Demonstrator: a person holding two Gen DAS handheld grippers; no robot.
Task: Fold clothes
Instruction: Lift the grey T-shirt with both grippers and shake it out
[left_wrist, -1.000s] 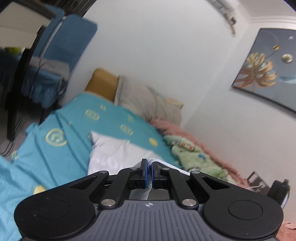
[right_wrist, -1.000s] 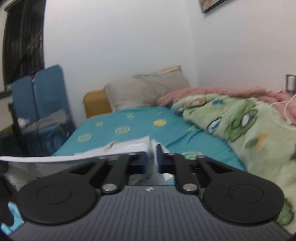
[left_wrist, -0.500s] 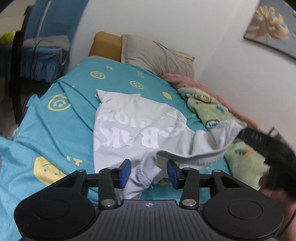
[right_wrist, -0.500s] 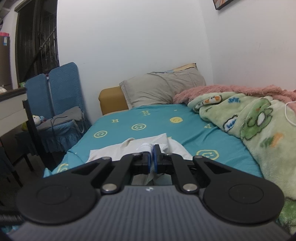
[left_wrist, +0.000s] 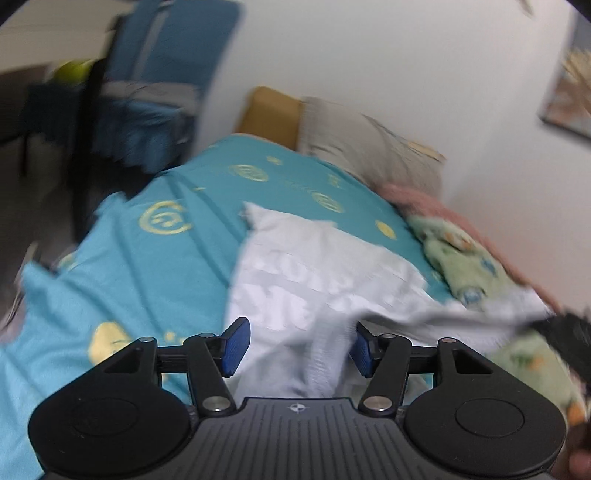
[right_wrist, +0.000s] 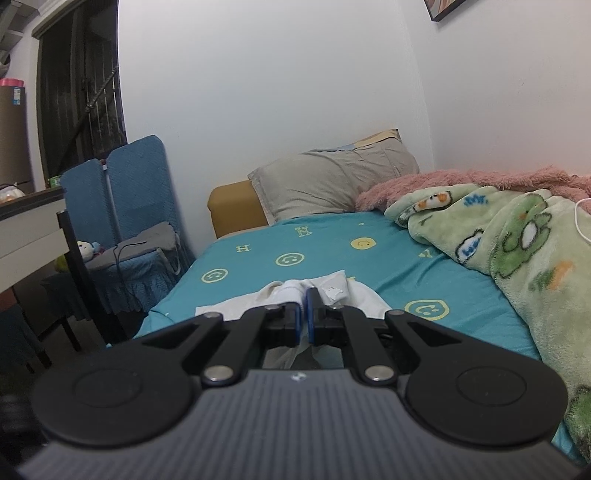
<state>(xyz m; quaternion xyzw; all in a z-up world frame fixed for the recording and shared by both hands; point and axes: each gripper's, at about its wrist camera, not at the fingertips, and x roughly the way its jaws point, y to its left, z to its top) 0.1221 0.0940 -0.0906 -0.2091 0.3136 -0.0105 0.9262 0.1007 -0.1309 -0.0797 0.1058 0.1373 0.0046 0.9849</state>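
— Lying ahead of the left gripper (left_wrist: 297, 349), a white T-shirt (left_wrist: 317, 273) is seen spread over the teal bedsheet (left_wrist: 147, 266); how are the blue pads (left_wrist: 233, 347) set?

— They are held wide apart, and nothing is clamped. A ribbed edge of the shirt is seen hanging between them, though contact with either pad cannot be made out through the blur.

— And the right gripper (right_wrist: 305, 320)?

— Its jaws are pressed together on a bunched fold of the white T-shirt (right_wrist: 295, 291), which is pinched just at the tips. The rest of the cloth is draped below and to both sides of it.

— What room is left around the garment?

— Bare bedsheet (right_wrist: 295, 240) is seen ahead of the right gripper, up to the grey pillow (right_wrist: 332, 184). To its right, the space is closed by a green blanket (right_wrist: 517, 240) with a pink blanket (right_wrist: 461, 179) beyond. To the left, the mattress edge is met, with a blue chair (right_wrist: 125, 206) and a dark table leg (right_wrist: 79, 280) close by.

— Any containers?

— A brown canister with a pink lid (right_wrist: 13, 125) is visible far left of the right gripper; its contents cannot be told.
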